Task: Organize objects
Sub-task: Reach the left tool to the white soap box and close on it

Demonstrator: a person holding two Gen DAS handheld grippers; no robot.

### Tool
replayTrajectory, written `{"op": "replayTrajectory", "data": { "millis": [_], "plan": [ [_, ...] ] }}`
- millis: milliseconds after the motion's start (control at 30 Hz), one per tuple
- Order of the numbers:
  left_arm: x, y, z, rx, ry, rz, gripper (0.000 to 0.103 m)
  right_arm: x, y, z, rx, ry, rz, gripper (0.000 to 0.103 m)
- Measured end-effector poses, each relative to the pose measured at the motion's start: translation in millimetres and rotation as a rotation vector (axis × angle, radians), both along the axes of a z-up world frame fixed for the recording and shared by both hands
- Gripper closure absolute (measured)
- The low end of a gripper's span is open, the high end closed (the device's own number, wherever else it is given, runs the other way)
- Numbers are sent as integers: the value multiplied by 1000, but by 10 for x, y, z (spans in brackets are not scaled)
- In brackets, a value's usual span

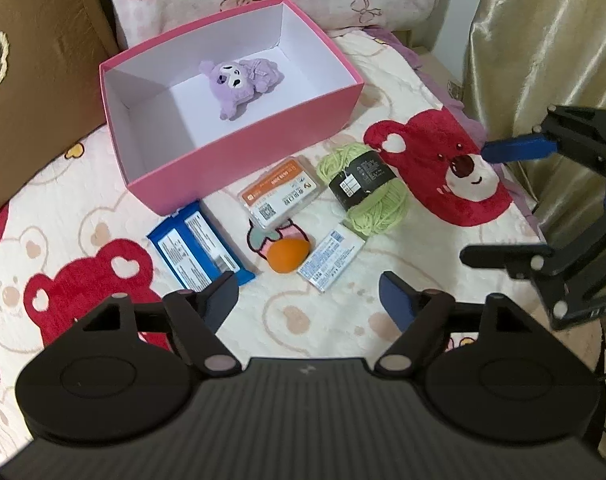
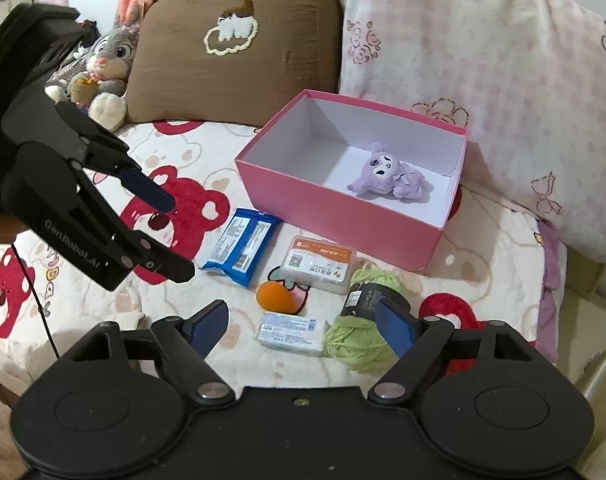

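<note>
**A:** Where do the objects lie, and why there?

**B:** A pink cardboard box (image 1: 239, 168), open-topped with smooth white walls, sits on a quilted bear-print bedspread (image 1: 83, 208). A soft purple plush toy (image 1: 241, 86) already lies on its floor, so it is probably the collection bin. Just in front, still on the bed: a glossy blue packet (image 1: 199, 250), a flat clear plastic case (image 1: 285, 196), a smooth orange egg-shaped piece (image 1: 289, 256), a small white carton (image 1: 331, 260) and a fuzzy green yarn ball (image 1: 367, 196) with a dark paper band.

**B:** And the tools?

**A:** The left gripper (image 1: 307, 300) and right gripper (image 2: 303, 324) both hover above this row, jaws wide apart and empty.
</note>
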State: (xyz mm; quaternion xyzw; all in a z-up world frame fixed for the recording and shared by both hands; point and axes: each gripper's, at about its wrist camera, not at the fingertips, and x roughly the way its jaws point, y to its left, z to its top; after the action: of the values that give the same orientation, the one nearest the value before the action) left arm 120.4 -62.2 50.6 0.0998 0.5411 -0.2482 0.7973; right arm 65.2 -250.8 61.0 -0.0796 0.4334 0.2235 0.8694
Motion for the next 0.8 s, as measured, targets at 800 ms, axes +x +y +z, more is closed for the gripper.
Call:
{"op": "replayTrajectory", "data": {
  "millis": [800],
  "plan": [
    [-139,39,-1065,-96,46,154,12,-210,306,-1354,35,-47,120,11]
  ]
}}
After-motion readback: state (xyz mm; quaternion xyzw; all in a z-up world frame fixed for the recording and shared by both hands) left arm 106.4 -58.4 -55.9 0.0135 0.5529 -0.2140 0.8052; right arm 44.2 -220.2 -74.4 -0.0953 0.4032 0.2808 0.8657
